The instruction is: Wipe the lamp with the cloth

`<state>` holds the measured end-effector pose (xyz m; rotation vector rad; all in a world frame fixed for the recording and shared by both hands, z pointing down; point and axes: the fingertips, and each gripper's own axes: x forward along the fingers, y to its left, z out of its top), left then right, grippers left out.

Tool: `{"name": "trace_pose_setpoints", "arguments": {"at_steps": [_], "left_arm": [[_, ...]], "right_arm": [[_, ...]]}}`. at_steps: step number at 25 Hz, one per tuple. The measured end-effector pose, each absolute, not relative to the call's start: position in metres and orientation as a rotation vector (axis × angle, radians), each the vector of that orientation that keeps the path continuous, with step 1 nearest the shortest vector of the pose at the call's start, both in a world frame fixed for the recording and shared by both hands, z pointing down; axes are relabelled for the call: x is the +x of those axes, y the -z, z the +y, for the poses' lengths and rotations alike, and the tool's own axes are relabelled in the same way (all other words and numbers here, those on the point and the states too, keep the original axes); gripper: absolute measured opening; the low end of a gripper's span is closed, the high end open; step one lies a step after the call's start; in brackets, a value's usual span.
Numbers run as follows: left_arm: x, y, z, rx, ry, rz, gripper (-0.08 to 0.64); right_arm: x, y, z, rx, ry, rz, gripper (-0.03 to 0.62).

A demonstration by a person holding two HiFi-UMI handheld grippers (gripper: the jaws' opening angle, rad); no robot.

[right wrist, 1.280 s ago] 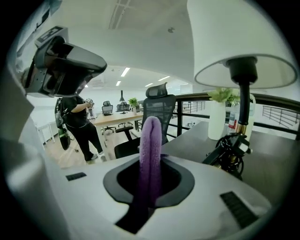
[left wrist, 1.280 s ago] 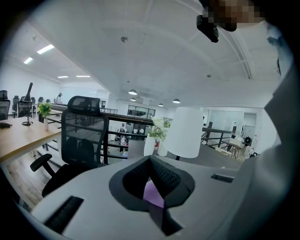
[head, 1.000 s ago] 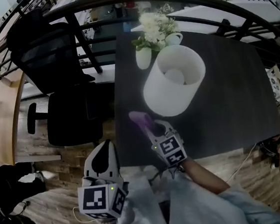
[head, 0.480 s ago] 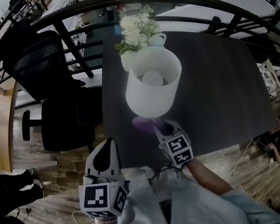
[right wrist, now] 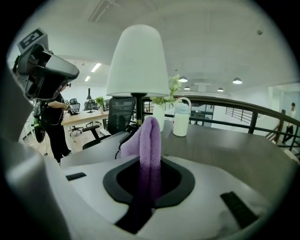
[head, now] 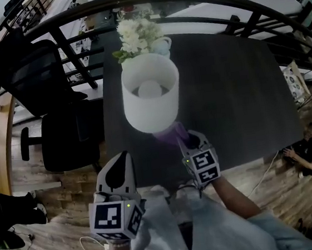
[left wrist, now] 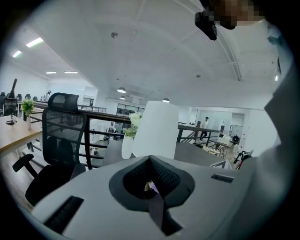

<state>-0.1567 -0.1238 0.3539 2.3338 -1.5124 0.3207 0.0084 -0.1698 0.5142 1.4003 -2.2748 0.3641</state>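
Standing at centre frame in the head view, lamp (head: 152,99) sits near the left edge of the table (head: 243,100), its wide white shade on a thin stem. Purple cloth (head: 170,134) lies just below the shade, folded and pinched between the closed jaws of the right gripper (head: 190,142); contact with the shade uncertain. Left gripper (head: 118,175) hangs off the table at lower left, jaws together, nothing in them.

Risk: lamp looks top-heavy and is unbraced. A firm sideways wipe could tip it into the flower vase (head: 135,37) and white jug (head: 162,46) just behind. Cloth fold could also slip out.
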Motion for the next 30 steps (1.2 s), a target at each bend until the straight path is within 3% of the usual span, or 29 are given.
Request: {"name": "trace_pose_setpoints", "arguments": {"at_steps": [11, 30], "left_arm": [[-0.127, -0.349, -0.123, 2.36, -0.312, -1.502, 0.01], [-0.076, -0.346, -0.105, 2.305, -0.351, -1.577, 0.011]], "right_arm": [[0.058, -0.463, -0.152, 1.482, -0.355, -2.25, 0.049], [0.076, -0.377, -0.131, 1.403, -0.303, -2.484, 0.049]]}}
